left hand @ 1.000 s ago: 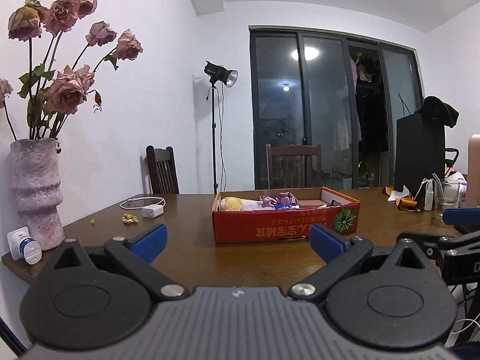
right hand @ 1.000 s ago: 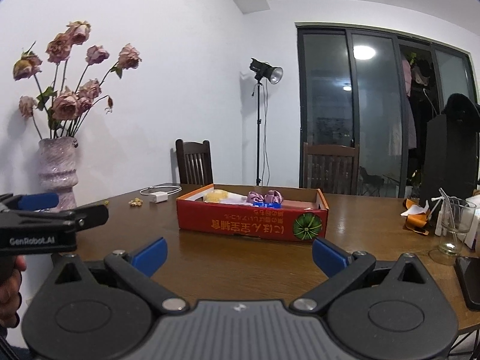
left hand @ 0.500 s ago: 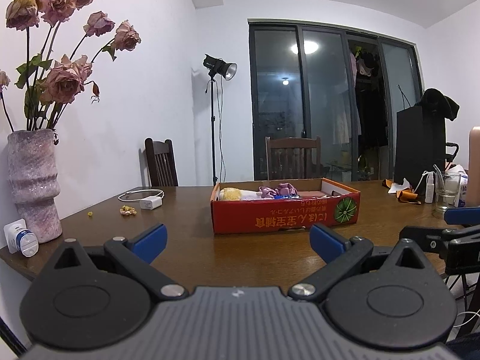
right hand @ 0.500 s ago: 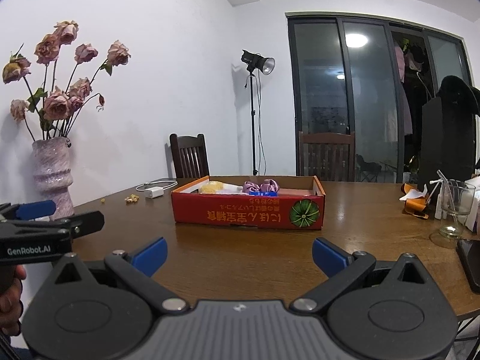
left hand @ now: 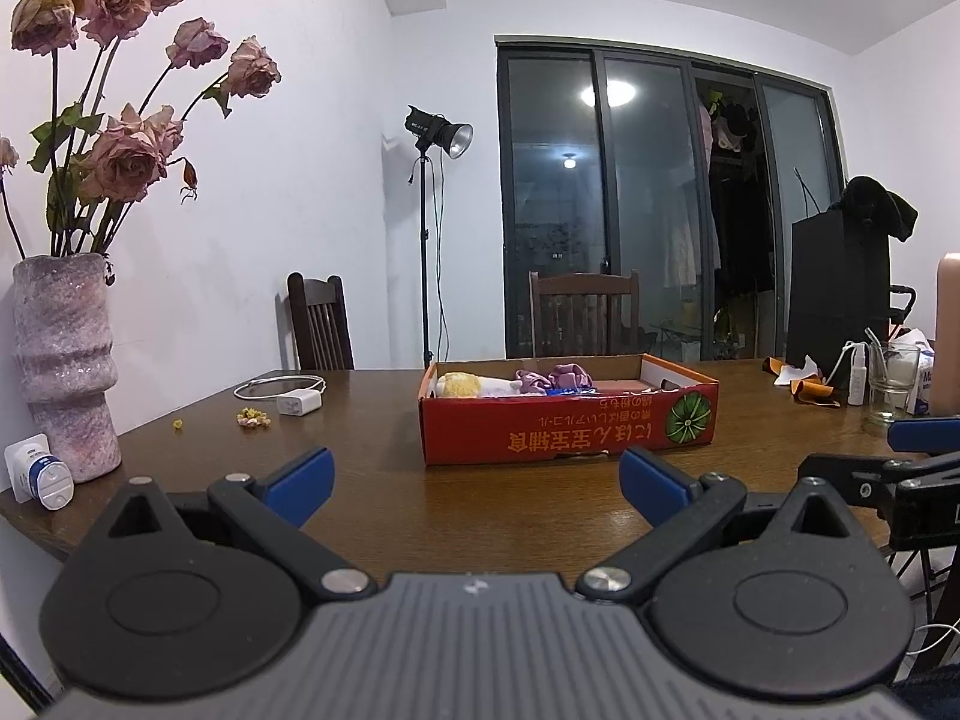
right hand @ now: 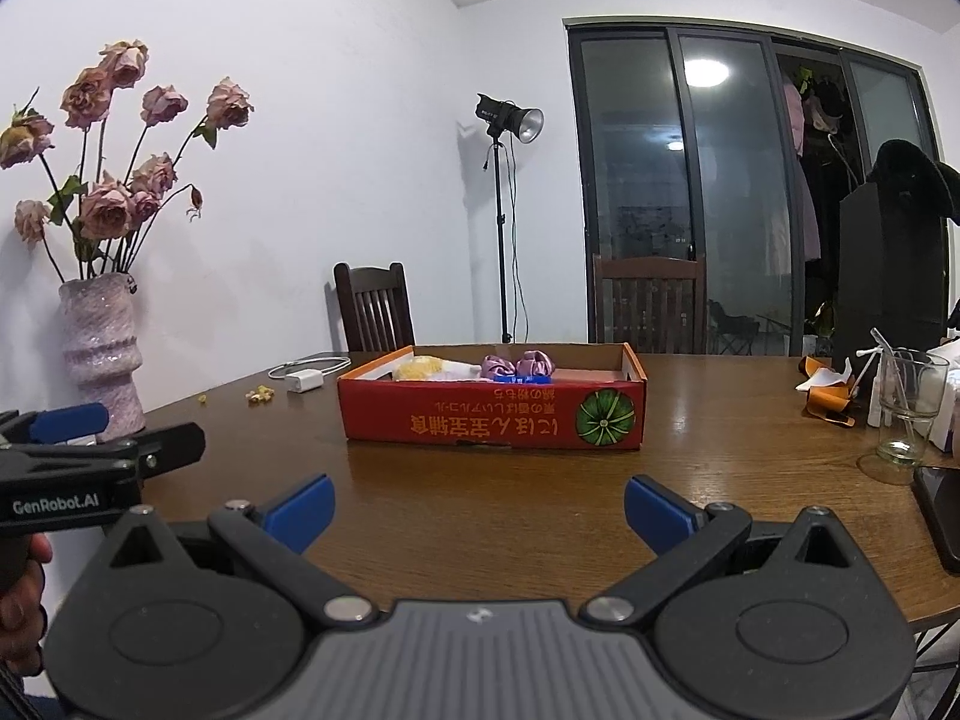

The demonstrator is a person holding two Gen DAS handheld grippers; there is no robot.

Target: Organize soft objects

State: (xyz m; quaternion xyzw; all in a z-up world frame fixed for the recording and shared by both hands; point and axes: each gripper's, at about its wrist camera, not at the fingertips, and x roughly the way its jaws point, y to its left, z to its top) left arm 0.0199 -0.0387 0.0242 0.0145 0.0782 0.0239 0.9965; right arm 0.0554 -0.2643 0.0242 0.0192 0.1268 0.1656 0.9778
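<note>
A low red cardboard box (left hand: 564, 429) (right hand: 492, 414) stands on the brown wooden table (left hand: 384, 498). Inside lie a yellow and white soft toy (left hand: 462, 385) (right hand: 423, 368), purple fabric pieces (left hand: 558, 378) (right hand: 522, 365) and something blue (left hand: 567, 391). My left gripper (left hand: 474, 483) is open and empty, held near the table's front edge, well short of the box. My right gripper (right hand: 477, 510) is open and empty, also short of the box. The left gripper shows at the left of the right wrist view (right hand: 90, 450); the right gripper shows at the right of the left wrist view (left hand: 888, 474).
A pink vase of dried roses (left hand: 63, 360) (right hand: 99, 354) stands at the table's left edge, with a small white device (left hand: 42, 474) beside it. A white charger and cable (left hand: 297, 402), crumbs (left hand: 253, 417), a glass (right hand: 909, 408), orange wrappers (right hand: 825, 393) and a phone (right hand: 942, 510) lie on the table. Chairs stand behind.
Both views have drifted slightly; the box sits a little lower and closer to the grippers' line of sight than a second ago. Both grippers stay open and empty.
</note>
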